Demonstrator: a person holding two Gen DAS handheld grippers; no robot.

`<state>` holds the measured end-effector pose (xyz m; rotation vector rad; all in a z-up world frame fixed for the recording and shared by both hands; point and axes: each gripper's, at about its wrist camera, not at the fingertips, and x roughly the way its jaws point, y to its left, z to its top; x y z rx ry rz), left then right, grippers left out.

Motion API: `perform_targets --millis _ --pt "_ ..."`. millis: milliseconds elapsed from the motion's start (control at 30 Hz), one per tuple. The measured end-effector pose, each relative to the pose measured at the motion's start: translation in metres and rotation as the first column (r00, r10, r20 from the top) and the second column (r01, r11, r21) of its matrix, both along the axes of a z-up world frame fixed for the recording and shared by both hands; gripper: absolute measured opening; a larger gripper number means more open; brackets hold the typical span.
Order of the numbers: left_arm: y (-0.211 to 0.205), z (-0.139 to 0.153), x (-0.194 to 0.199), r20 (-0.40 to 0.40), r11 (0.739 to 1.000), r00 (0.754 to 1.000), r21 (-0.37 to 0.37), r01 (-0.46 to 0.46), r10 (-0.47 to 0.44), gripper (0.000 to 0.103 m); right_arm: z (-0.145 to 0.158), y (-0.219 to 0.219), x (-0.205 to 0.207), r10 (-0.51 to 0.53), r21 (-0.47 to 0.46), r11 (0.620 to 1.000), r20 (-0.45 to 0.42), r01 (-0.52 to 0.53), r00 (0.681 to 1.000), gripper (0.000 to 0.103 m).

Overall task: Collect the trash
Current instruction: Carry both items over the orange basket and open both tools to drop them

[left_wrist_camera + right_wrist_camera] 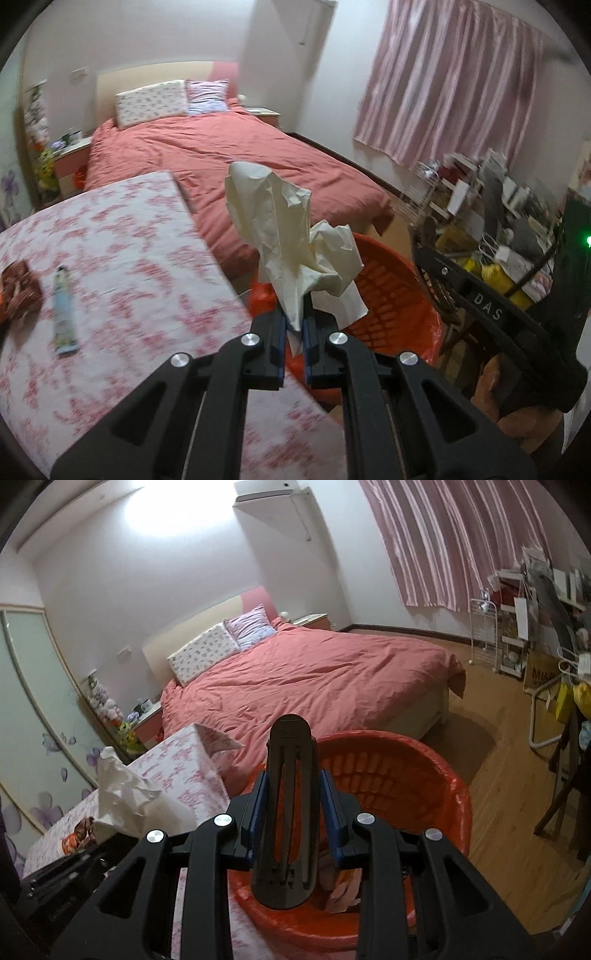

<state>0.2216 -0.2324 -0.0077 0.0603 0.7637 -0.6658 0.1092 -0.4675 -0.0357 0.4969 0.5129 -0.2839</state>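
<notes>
Crumpled white tissue (284,236) stands clamped in our left gripper (293,325) at the table (122,236) edge beside the orange basket (436,775), while our right gripper (291,812) grips a black clip (290,812) upright above that basket's hollow.

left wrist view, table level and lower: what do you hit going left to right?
brown wrapper → blue tube → crumpled tissue clamped in the left gripper → orange basket → right gripper at the right edge.
</notes>
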Motion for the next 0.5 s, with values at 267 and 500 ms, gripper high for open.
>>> perform_targets --millis 267,500 --pt "-0.045 -0.028 0.014 -0.026 0.996 0.999 0.077 0.042 -0.04 0.038 -0.02 -0.027 0.01 -0.021 0.041 0.999 -0.036 0.022 0.999 0.033" --pt "-0.02 -0.038 0.029 -0.045 0.995 0.999 0.099 -0.021 0.025 0.05 -0.027 -0.023 0.005 -0.035 0.042 0.998 -0.063 0.038 0.997 0.051"
